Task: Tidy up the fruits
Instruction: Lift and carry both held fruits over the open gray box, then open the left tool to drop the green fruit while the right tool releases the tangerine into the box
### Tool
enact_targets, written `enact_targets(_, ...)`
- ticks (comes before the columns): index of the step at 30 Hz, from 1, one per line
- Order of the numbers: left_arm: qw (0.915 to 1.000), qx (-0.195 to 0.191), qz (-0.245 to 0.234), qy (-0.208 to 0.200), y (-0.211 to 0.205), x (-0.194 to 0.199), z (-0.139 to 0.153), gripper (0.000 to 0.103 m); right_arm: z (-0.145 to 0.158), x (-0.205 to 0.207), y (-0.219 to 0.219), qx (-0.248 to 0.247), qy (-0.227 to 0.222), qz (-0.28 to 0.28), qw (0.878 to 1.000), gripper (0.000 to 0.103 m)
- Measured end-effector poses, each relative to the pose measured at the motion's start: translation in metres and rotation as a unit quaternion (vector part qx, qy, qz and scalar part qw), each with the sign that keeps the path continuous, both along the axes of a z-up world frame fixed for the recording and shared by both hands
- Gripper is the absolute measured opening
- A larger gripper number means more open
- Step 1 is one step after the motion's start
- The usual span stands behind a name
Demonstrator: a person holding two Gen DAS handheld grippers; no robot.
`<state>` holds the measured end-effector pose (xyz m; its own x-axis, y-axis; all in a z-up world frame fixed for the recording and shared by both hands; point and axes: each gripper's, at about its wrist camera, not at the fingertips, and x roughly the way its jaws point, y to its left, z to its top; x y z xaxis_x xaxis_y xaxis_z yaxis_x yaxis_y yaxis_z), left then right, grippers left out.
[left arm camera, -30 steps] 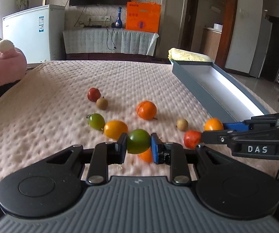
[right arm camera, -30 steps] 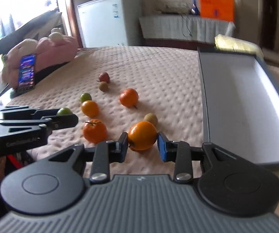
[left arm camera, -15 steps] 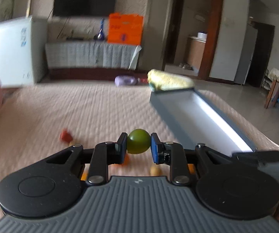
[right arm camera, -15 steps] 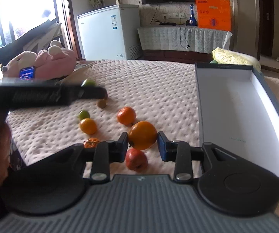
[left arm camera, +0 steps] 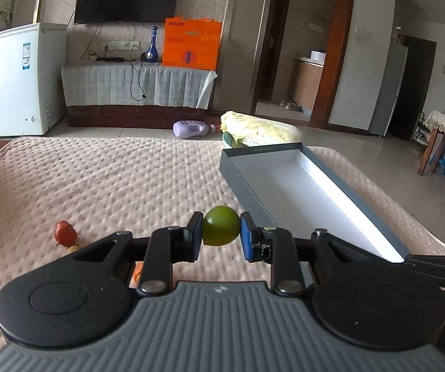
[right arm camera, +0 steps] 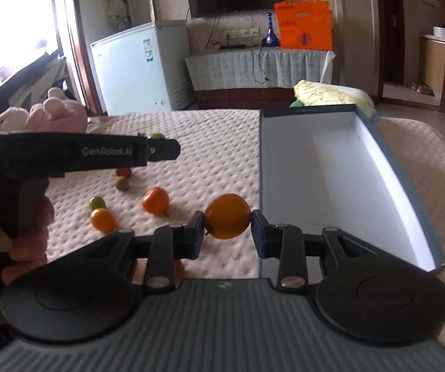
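My left gripper (left arm camera: 221, 231) is shut on a green fruit (left arm camera: 221, 230) and holds it above the bedspread, left of the grey box (left arm camera: 241, 183). My right gripper (right arm camera: 227, 217) is shut on an orange fruit (right arm camera: 227, 216), held in the air just left of the same box (right arm camera: 396, 192), which is white inside. Loose on the bedspread are a red fruit (left arm camera: 65, 233), an orange fruit (right arm camera: 156, 200), a yellow-orange fruit (right arm camera: 102, 219), a small green fruit (right arm camera: 96, 202) and a brown fruit (right arm camera: 122, 183). The left gripper's body (right arm camera: 77, 153) crosses the right wrist view.
The pink dotted bedspread (left arm camera: 114, 179) covers the surface. A pink plush toy (right arm camera: 46, 114) lies at the far left. A yellow cloth bundle (left arm camera: 259, 128) sits behind the box. A white freezer (left arm camera: 15, 80) and a covered cabinet (left arm camera: 135, 83) stand beyond.
Both grippers have risen with their fruits, away from the bedspread. The left one has turned toward the box and the loose fruits have dropped low in its view.
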<state>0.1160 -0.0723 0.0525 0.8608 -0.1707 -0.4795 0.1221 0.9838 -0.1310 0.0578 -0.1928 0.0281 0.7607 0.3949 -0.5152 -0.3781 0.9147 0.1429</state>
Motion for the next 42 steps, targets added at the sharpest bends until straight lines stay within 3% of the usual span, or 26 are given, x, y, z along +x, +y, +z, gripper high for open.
enact_targets(7, 0.9994, 0.008, -0.032, -0.009, -0.030, 0.009, -0.001, 0.030, 0.008, 0.001, -0.033, 0.021, -0.002, -0.063, 0.998, 0.036)
enact_targets(14, 0.9986, 0.005, -0.052, -0.008, -0.055, 0.023, -0.011, 0.030, 0.023, 0.024, -0.056, -0.029, -0.025, -0.080, 0.996, 0.036)
enact_targets(17, 0.9983, 0.013, -0.057, -0.006, -0.062, 0.033, -0.017, 0.030, 0.002, 0.031, -0.067, -0.030, 0.008, -0.102, 0.994, 0.036)
enact_targets(19, 0.9980, 0.017, -0.060, -0.004, -0.067, 0.040, -0.021, 0.030, -0.004, 0.036, -0.074, 0.003, 0.044, -0.113, 0.993, 0.036)
enact_targets(31, 0.9954, 0.016, -0.094, 0.006, -0.102, 0.069, -0.037, 0.030, -0.011, 0.043, -0.064, -0.014, 0.054, -0.099, 0.993, 0.036)
enact_targets(42, 0.9945, 0.022, -0.091, 0.047, -0.116, 0.098, -0.060, 0.032, -0.020, 0.046, -0.066, -0.028, 0.077, -0.102, 0.991, 0.036)
